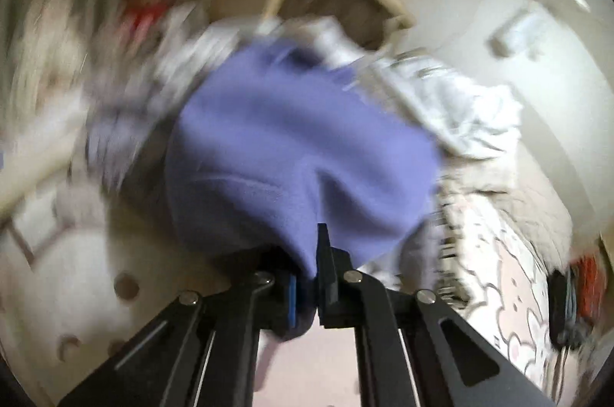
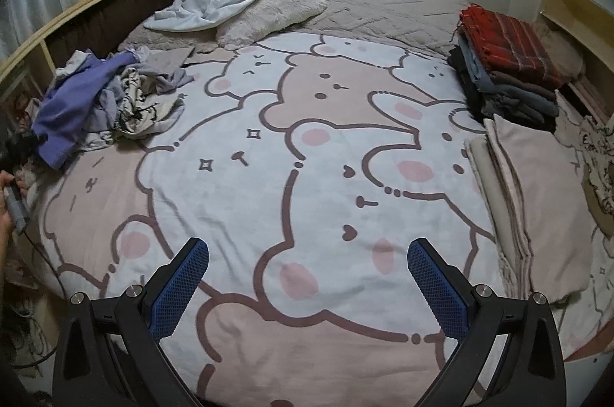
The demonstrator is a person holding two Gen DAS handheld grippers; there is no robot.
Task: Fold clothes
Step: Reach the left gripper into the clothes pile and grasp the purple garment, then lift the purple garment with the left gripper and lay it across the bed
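Purple fabric, the purple garment (image 1: 291, 146), is pinched in the left gripper (image 1: 307, 276), lifted off the unfolded heap (image 2: 126, 100) at 10 o'clock on the bed cover (image 2: 268, 177). The right gripper (image 2: 307, 276) hangs spread and holds nothing above the bare middle. 2 folded stacks look done: the dark stack (image 2: 510, 69) at 2 o'clock, the pale stack (image 2: 537, 207) at 3. I judge the job past halfway, several crumpled pieces left. Heavy blur smears the left view, so the garment's type stays unclear
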